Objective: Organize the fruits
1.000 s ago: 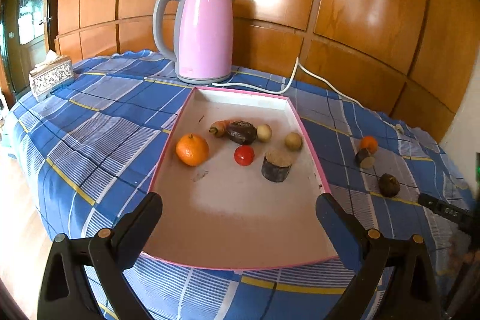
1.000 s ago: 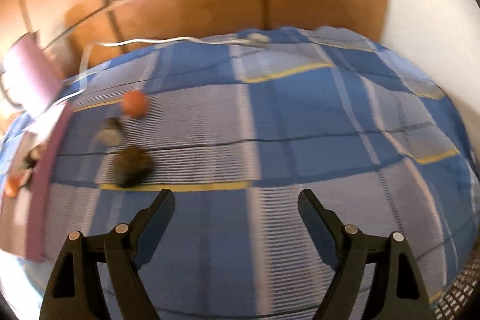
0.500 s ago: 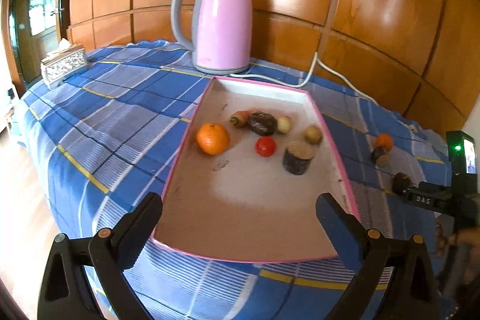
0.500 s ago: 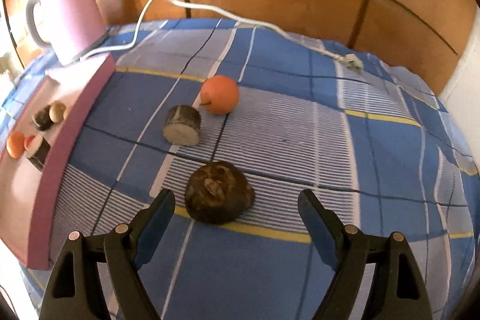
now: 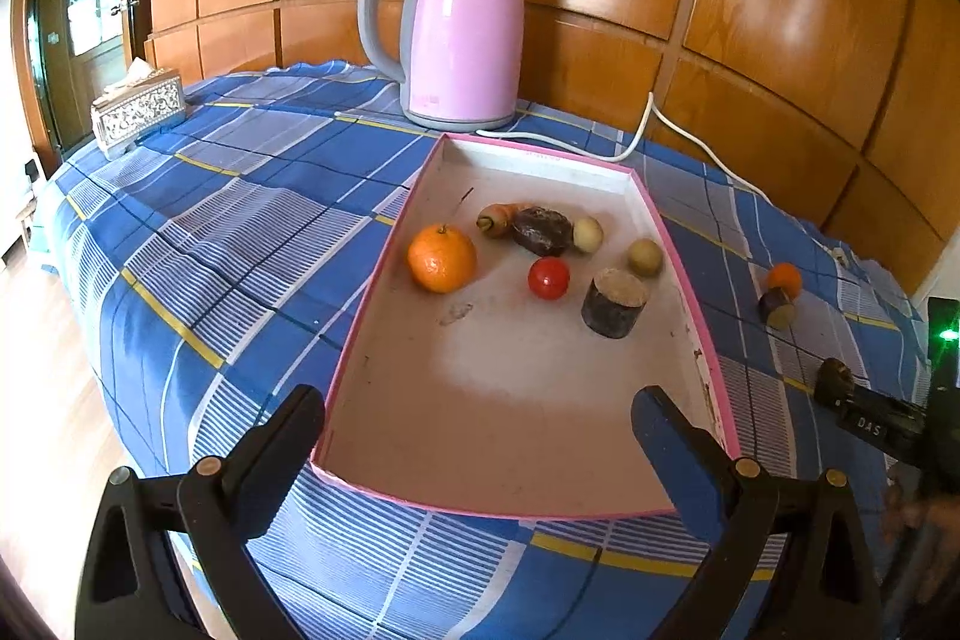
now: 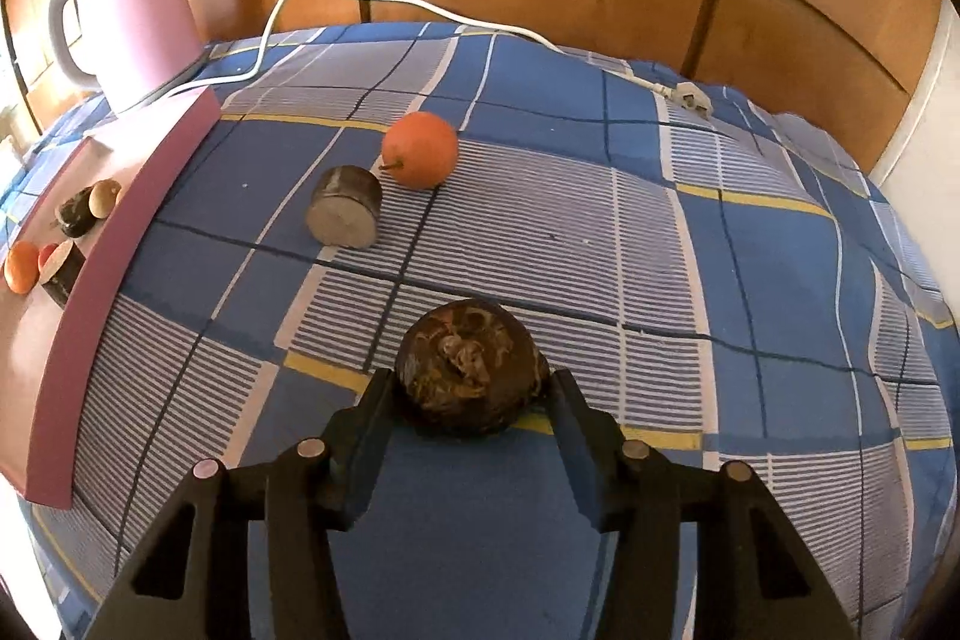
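My right gripper (image 6: 471, 388) is shut on a dark brown wrinkled fruit (image 6: 471, 367) that rests on the blue checked cloth. Beyond it lie a grey-brown cut cylinder piece (image 6: 345, 214) and a small orange (image 6: 420, 150). My left gripper (image 5: 477, 421) is open and empty above the near end of a pink-rimmed tray (image 5: 690, 298). The tray holds an orange (image 5: 442, 259), a red tomato (image 5: 548, 278), a dark cut cylinder (image 5: 614, 302), a dark lump (image 5: 542, 231) and two pale round fruits (image 5: 645, 257). The right gripper (image 5: 864, 415) also shows at the left wrist view's right edge.
A pink electric kettle (image 5: 459, 31) stands behind the tray, its white cord (image 6: 420, 4) and plug trailing across the cloth. A patterned tissue box (image 5: 137, 111) sits at the far left. Wood panelling backs the table. The cloth drops off at the near edges.
My right gripper moved forward to the dark brown fruit and closed on it. My left gripper stayed open and shifted slightly over the tray's near end.
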Available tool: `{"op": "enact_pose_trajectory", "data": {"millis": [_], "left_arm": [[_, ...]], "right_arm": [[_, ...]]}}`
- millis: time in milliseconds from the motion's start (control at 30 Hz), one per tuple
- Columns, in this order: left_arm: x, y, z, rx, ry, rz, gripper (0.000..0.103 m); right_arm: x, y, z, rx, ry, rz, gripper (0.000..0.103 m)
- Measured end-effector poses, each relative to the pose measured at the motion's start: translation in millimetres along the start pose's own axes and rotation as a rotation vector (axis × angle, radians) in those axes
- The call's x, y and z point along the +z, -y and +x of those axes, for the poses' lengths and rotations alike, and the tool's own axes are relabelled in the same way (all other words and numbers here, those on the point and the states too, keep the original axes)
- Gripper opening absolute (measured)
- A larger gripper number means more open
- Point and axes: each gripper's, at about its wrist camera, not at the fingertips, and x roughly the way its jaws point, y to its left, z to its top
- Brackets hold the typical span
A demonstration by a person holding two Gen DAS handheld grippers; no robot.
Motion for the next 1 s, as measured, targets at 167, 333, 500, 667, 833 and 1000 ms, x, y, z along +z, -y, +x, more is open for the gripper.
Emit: {"op": "enact_pose_trajectory", "data": {"millis": [167, 333, 500, 667, 833, 1000], "left_arm": [[0, -1, -2, -0.001, 0.006, -0.003, 0.103], [-1, 0, -5, -0.006, 0.007, -0.001, 0.103], [0, -2, -6, -0.006, 0.012, -0.015, 0.103], [2, -12, -7, 0.017, 0.022, -0.052, 0.103], [7, -29, -8, 0.063, 0.039, -0.104, 0.103], [10, -48, -9, 0.085, 0.058, -0.164, 0.103]], "right_arm": [[-4, 4, -4, 0.006, -0.002, 0.01, 0.052], [-7, 6, -11, 0.028, 0.007, 0.018, 0.052], [-5, 1, -25, 0.073, 0.034, 0.022, 0.052], [2, -19, -41, 0.145, 0.064, -0.013, 0.052], [11, -55, -57, 0.243, 0.088, -0.091, 0.051], [19, -101, -67, 0.342, 0.098, -0.185, 0.052]]}}
